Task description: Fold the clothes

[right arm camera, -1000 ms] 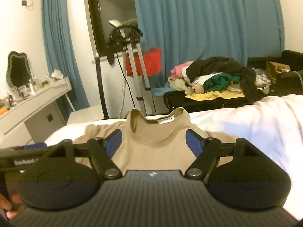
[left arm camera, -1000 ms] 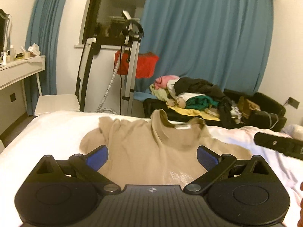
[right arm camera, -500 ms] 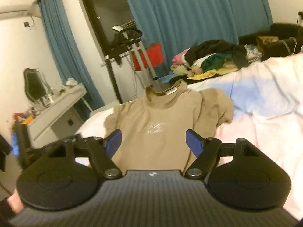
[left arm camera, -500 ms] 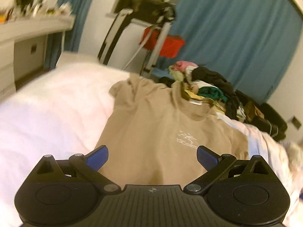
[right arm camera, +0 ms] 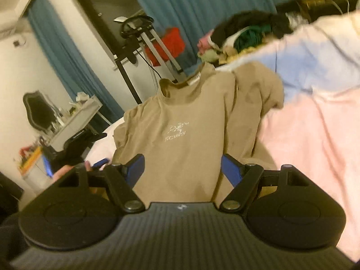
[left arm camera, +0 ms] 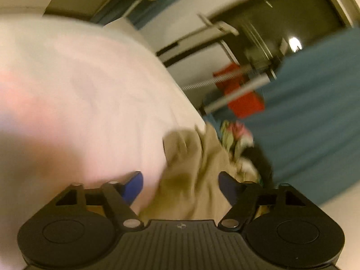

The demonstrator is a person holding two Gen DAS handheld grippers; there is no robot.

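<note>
Both wrist cams share tee (right arm camera: 186, 130).

Bedroom: bed (right arm camera: 315, 135), vanity (right arm camera: 74, 121), curtains (right arm camera: 202, 0)

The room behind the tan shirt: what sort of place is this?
Most likely a bedroom at home: a tan T-shirt lies on a bed with pale pink bedding, tall teal curtains hang behind, and a white dressing table with a dark-framed mirror stands aside.

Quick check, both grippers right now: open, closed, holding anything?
Left gripper: jaws closing, tan T-shirt edge between them, pads not yet pressing.
Right gripper: open, holding nothing, above the T-shirt.
</note>
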